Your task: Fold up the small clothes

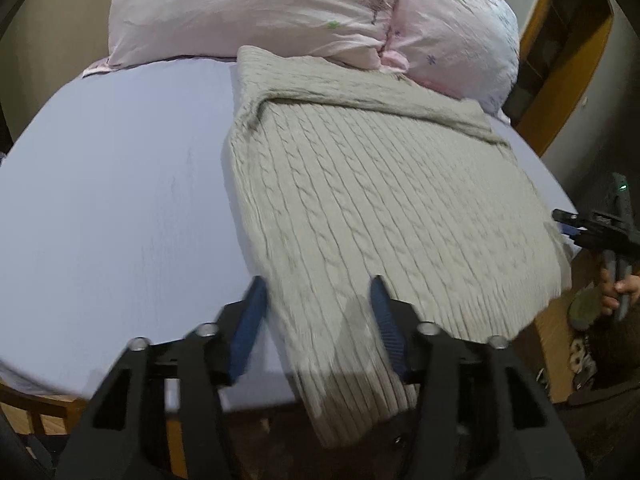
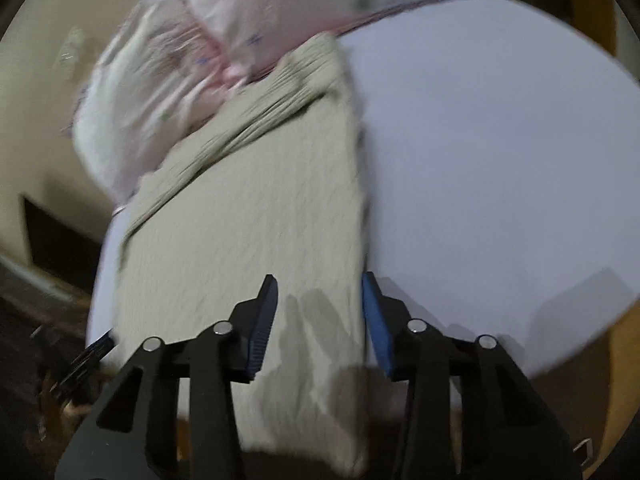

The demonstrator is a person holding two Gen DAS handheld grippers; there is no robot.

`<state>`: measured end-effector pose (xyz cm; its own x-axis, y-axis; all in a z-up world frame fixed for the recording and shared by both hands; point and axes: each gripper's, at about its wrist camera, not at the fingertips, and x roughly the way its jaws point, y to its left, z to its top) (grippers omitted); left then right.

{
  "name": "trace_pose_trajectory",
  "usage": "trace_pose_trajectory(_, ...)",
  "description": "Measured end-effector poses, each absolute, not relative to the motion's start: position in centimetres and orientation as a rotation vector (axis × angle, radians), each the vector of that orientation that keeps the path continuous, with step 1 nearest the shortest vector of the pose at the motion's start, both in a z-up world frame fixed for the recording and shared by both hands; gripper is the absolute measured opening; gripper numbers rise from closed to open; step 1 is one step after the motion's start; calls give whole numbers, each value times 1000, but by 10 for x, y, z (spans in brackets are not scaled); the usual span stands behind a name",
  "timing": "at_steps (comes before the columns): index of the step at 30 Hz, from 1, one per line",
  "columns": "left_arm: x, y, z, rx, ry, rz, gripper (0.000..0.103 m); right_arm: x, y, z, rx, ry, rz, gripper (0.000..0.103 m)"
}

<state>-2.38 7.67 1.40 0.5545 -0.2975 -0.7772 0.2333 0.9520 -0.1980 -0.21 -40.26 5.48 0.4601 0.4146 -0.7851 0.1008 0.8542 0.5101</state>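
While the grey cable-knit sweater [image 1: 360,208] lies on the lavender bed sheet [image 1: 112,184], its long axis runs from my jaws toward twelve o'clock, ending at the pink pillow [image 1: 280,8]. My left gripper [image 1: 318,300] stands wide open, empty, straddling the near hem; I judge it nearest. My right gripper [image 2: 318,300], likewise open and empty, hovers over the hem's one o'clock edge.
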Motion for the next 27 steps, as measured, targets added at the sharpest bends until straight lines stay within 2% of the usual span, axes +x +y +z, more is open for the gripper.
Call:
trace_pose_trajectory(2,-31,74,13,-69,935,-320,31,-19,-396,50,589,1098,303,40)
trace_pose_trajectory(4,-35,72,12,-81,946,-340,15,-30,-391,42,642,1122,388,20)
trace_pose_trajectory(5,-36,72,11,-84,950,-348,14,-32,-390,40,672,1136,413,13)
trace_pose_trajectory(6,-36,72,12,-87,955,-353,11,-33,-391,37,709,1134,440,10)
trace_pose_trajectory(10,-24,76,20,-117,955,-402,10,-20,-390,60,770,1012,528,8)
trace_pose_trajectory(14,15,84,56,-133,849,-418,10,25,-399,103,801,827,565,7)
trace_pose_trajectory(18,109,90,86,-158,734,-341,10,105,-418,115,871,710,502,7)
trace_pose_trajectory(22,218,95,70,-217,753,-213,10,203,-427,83,936,716,305,7)
trace_pose_trajectory(23,247,97,58,-233,787,-181,10,218,-427,73,936,737,255,7)
trace_pose_trajectory(25,275,109,39,-325,867,-172,11,248,-424,45,964,826,164,15)
trace_pose_trajectory(26,280,116,34,-385,889,-178,11,254,-424,37,974,851,138,27)
trace_pose_trajectory(27,281,127,30,-473,900,-205,13,258,-423,32,981,843,140,44)
